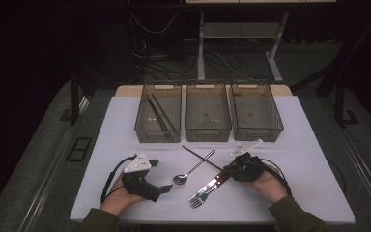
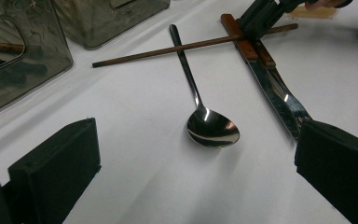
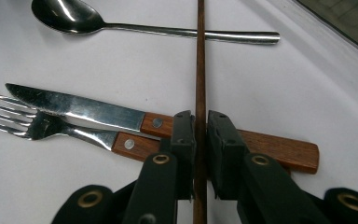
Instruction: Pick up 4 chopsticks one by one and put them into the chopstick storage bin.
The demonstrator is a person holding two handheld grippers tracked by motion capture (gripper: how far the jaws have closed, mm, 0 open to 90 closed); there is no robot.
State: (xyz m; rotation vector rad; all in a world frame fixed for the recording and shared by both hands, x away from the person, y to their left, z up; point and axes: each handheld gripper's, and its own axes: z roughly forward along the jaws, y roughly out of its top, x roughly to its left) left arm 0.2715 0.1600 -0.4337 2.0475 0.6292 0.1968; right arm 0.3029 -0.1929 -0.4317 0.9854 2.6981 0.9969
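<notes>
From above, the right tongs (image 1: 229, 170) sit at lower centre-right on the chopstick (image 1: 198, 157), which slants from upper left to lower right across the spoon (image 1: 189, 170). Left tongs' view: jaws wide apart, empty, spoon bowl (image 2: 213, 128) between them. Right tongs' view: pads clamped on the chopstick (image 3: 200, 70), running straight up the frame over knife (image 3: 121, 114) and fork (image 3: 51, 128).

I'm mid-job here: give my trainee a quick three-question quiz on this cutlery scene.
1. True or false: the right tongs are closed on the chopstick.
2. Which bin already holds chopsticks? A left bin B middle bin C right bin
3. Fill in: the chopstick lies across the ____ handle.

Key:
1. True; the knife and fork lie beneath it.
2. A
3. Spoon.
</notes>
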